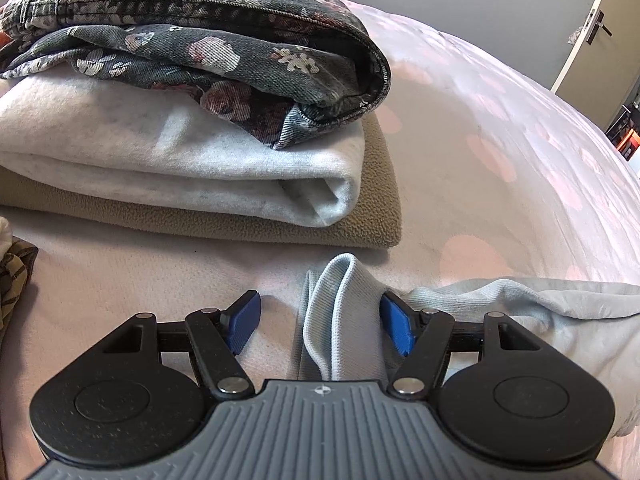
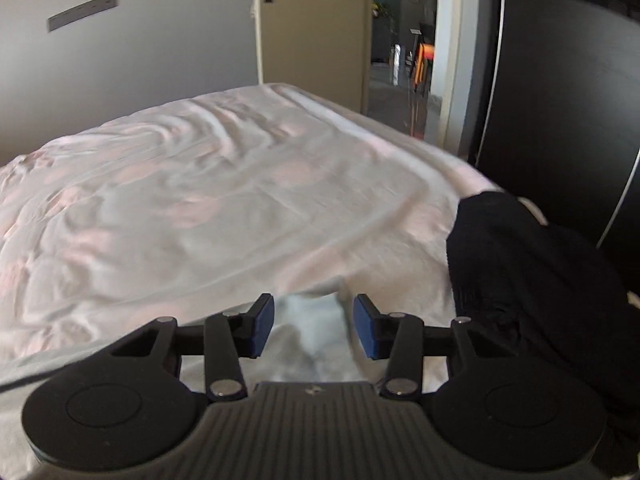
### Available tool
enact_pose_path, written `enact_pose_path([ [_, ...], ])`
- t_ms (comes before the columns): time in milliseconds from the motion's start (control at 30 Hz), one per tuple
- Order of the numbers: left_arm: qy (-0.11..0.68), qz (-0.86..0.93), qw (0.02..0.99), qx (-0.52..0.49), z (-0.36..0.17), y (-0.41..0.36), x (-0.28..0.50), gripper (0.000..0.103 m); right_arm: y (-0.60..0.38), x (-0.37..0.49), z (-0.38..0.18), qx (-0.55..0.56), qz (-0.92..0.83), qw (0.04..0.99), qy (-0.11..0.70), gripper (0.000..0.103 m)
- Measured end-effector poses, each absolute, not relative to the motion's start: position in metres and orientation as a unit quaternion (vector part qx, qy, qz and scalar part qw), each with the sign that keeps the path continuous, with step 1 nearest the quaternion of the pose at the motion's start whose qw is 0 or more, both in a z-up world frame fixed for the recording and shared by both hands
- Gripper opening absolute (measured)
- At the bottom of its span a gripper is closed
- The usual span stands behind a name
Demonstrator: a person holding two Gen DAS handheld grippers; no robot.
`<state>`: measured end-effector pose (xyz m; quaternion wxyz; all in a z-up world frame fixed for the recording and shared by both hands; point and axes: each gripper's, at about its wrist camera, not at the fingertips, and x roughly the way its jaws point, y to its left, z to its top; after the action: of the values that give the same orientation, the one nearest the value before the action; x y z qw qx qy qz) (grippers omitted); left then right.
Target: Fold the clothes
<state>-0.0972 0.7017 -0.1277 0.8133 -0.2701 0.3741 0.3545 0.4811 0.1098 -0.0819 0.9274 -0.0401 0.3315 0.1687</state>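
Observation:
A light blue garment (image 1: 520, 312) lies on the pink bedspread (image 1: 500, 140). Its ribbed cuff (image 1: 340, 312) stands between the blue pads of my left gripper (image 1: 320, 320), resting against the right pad; the jaws are wide open. My right gripper (image 2: 314, 328) is open too, with a blurred bit of the light blue fabric (image 2: 312, 328) lying between its pads, not pinched. A stack of folded clothes sits just ahead of the left gripper: a floral denim piece (image 1: 200, 40) on a white sweater (image 1: 160, 160) on a tan fleece (image 1: 360, 232).
A black garment (image 2: 528, 280) lies on the bed's right side beside the right gripper. A dark wardrobe (image 2: 568, 80) and an open doorway (image 2: 400, 40) stand beyond the bed. A patterned cloth (image 1: 14, 276) shows at the far left edge.

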Motion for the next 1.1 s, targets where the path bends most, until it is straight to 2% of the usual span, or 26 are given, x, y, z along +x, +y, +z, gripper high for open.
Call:
enact_pose_path([
  [200,0.378,0.366,0.807,-0.267,-0.127,0.699,-0.092,0.063,0.108,0.516,-0.115,-0.015,0.177,0.921,0.347,0.045],
  [233,0.378,0.368,0.806,-0.267,-0.126,0.699,-0.093,0.062,0.108,0.516,-0.119,-0.009,0.179,0.919,0.351,0.040],
  [300,0.378,0.370,0.806,-0.266,-0.124,0.697,-0.095,0.060,0.109,0.513,-0.124,-0.009,0.178,0.920,0.348,0.013],
  [367,0.375,0.371,0.805,-0.270,-0.123,0.697,-0.099,0.056,0.111,0.509,-0.122,-0.017,0.171,0.926,0.337,0.009],
  [533,0.363,0.378,0.802,-0.285,-0.122,0.700,-0.102,0.037,0.111,0.511,-0.103,-0.032,0.123,0.945,0.301,0.008],
  [600,0.357,0.379,0.802,-0.292,-0.121,0.701,-0.105,0.034,0.113,0.518,-0.098,-0.038,0.105,0.948,0.297,0.007],
  [933,0.318,0.385,0.792,-0.352,-0.122,0.715,-0.134,0.027,0.139,0.551,-0.103,-0.085,0.052,0.950,0.296,0.007],
  [1033,0.320,0.386,0.790,-0.353,-0.122,0.716,-0.138,0.027,0.147,0.556,-0.118,-0.111,0.049,0.939,0.322,0.008],
  [1100,0.333,0.385,0.794,-0.330,-0.120,0.712,-0.138,0.029,0.149,0.557,-0.126,-0.116,0.059,0.932,0.337,0.013],
])
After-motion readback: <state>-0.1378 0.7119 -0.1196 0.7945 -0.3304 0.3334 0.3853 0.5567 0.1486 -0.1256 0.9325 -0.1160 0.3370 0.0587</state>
